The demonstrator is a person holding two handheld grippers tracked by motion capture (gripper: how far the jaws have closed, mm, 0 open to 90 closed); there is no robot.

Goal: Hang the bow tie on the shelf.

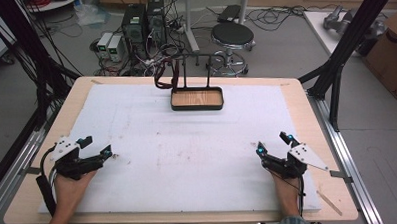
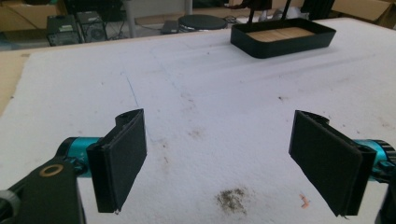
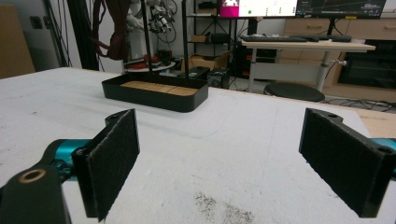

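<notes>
Tray: the black rectangular tray with a wooden floor [image 1: 196,99] sits at the far middle of your white foam mat [image 1: 188,152], a thin black rack rising behind it.
Left gripper [image 1: 96,147]: near left of the mat, jaws wide apart, nothing between.
Right gripper [image 1: 273,143]: near right, jaws spread, also empty.

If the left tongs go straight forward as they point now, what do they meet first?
Probably nothing soon: ahead of the open left tongs lies bare white foam mat. The black tray sits far off to the right of that line, though depth is unclear.
</notes>
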